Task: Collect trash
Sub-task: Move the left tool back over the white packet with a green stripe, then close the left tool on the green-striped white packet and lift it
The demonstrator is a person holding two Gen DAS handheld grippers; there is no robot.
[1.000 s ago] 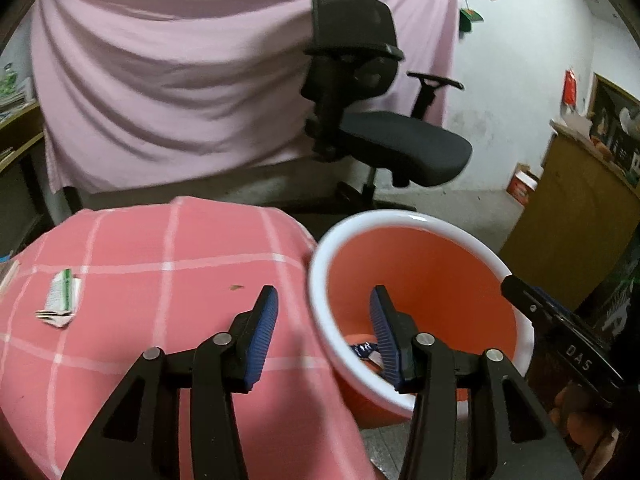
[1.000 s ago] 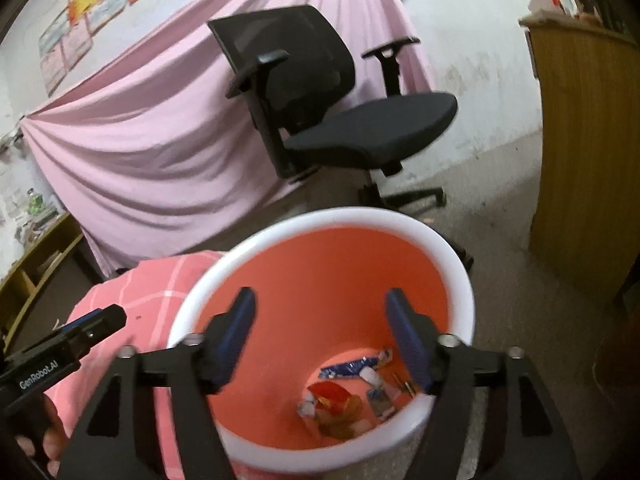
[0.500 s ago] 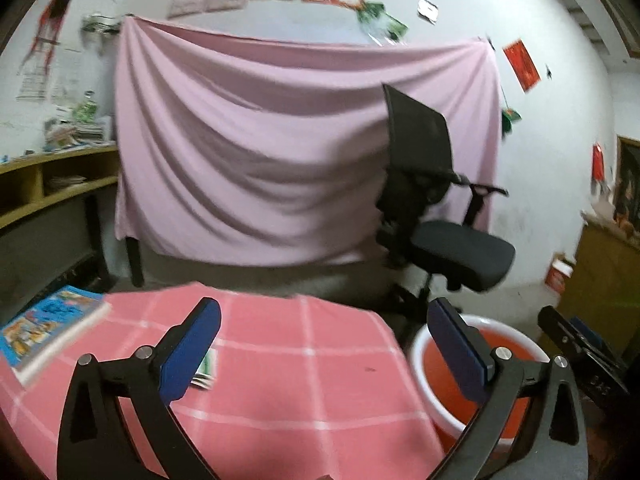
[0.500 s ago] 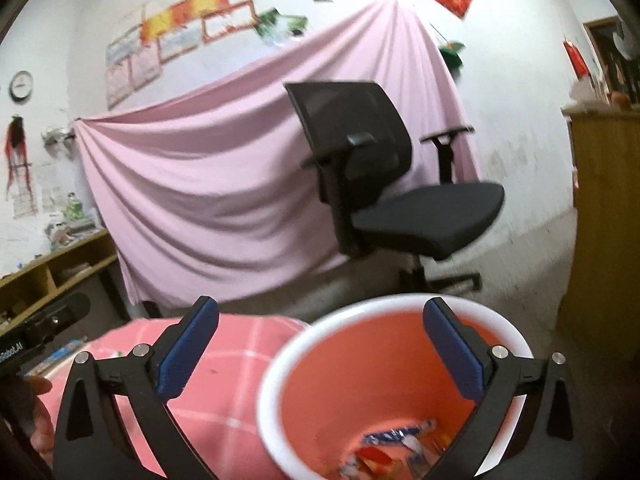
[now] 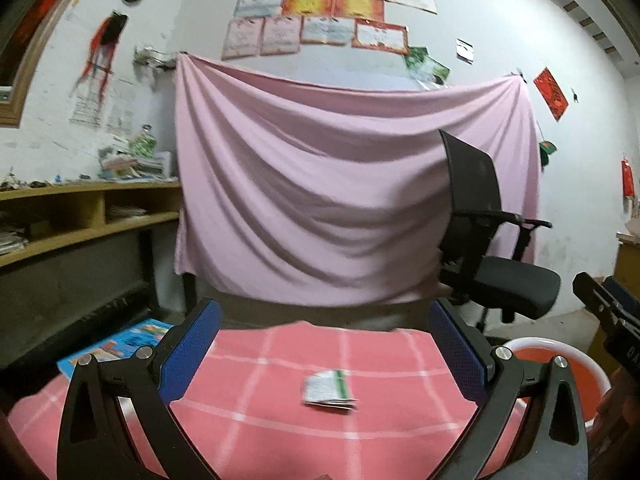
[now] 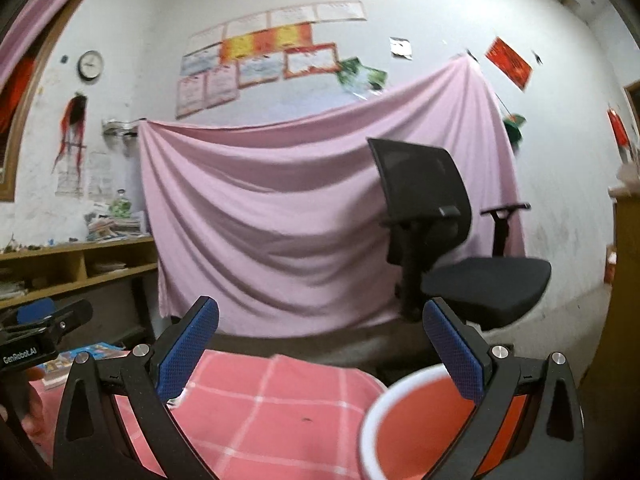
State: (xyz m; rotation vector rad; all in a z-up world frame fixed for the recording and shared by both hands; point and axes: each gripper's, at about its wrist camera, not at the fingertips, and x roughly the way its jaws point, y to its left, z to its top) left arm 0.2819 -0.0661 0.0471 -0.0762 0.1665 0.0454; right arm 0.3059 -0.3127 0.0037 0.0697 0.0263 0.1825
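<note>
My left gripper is open wide and empty, held level over the pink checked tablecloth. A crumpled white-and-green paper wrapper lies on the cloth just ahead, between the lines of the two fingers and below them. The orange bin with a white rim stands off the table's right end. My right gripper is also open and empty, its right finger above the bin. The bin's contents are out of view. Each gripper shows at the edge of the other's view: right gripper, left gripper.
A colourful book lies at the table's far left corner. A black office chair stands behind the bin before a hung pink sheet. Wooden shelves line the left wall, and a wooden cabinet stands at the right.
Both grippers have opened from part-closed to wide, risen out of the bin and swung left toward the table. The wrapper now sits ahead of the left gripper; the bin's inside has left view.
</note>
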